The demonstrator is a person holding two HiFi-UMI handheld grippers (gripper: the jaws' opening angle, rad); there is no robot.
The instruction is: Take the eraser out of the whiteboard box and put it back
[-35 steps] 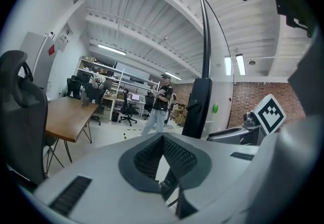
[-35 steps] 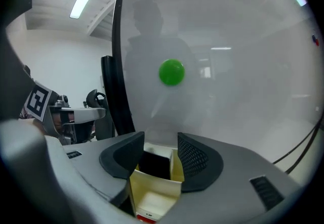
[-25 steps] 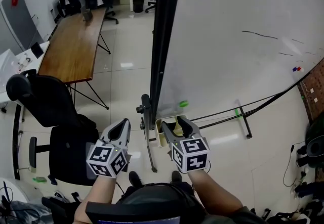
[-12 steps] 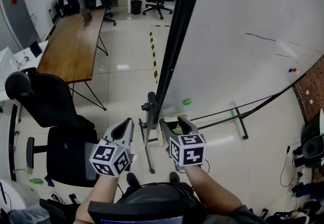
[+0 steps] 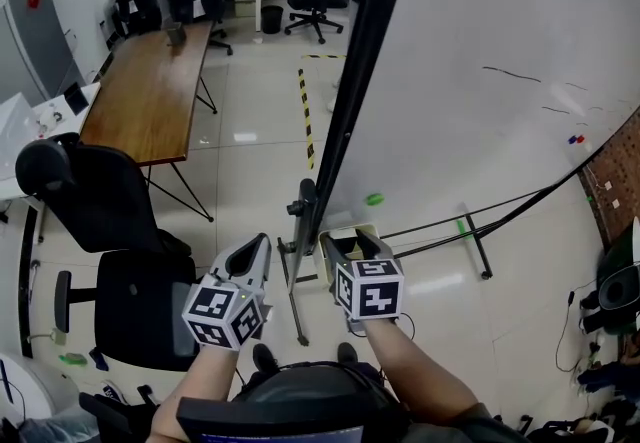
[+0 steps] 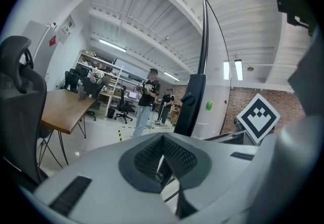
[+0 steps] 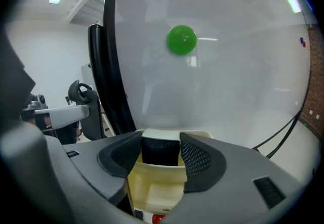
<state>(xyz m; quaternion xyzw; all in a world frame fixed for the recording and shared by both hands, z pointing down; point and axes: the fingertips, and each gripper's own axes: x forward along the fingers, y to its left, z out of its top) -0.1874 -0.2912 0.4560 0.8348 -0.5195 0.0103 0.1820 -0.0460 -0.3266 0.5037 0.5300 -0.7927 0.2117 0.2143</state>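
A cream whiteboard box (image 5: 352, 233) hangs at the whiteboard's (image 5: 480, 31) lower left corner. In the right gripper view the eraser (image 7: 160, 151), black with a pale top, stands at the box's (image 7: 152, 170) far end. My right gripper (image 7: 160, 142) reaches into the box with one pad close on each side of the eraser, and the jaws stand wide. From the head view the right gripper (image 5: 347, 243) sits over the box. My left gripper (image 5: 255, 247) hangs beside the black board post, shut and empty; its pads meet at the tip (image 6: 163, 139).
A green magnet (image 5: 374, 199) sticks on the board above the box. The black board frame (image 5: 350, 81) and its foot stand between the grippers. A wooden table (image 5: 150, 81) and an office chair (image 5: 90, 211) are on the left. People stand far back.
The right gripper stays at the box and has tipped slightly, its marker cube turning. The head view has swung, so the board frame leans more. The left gripper has hardly moved.
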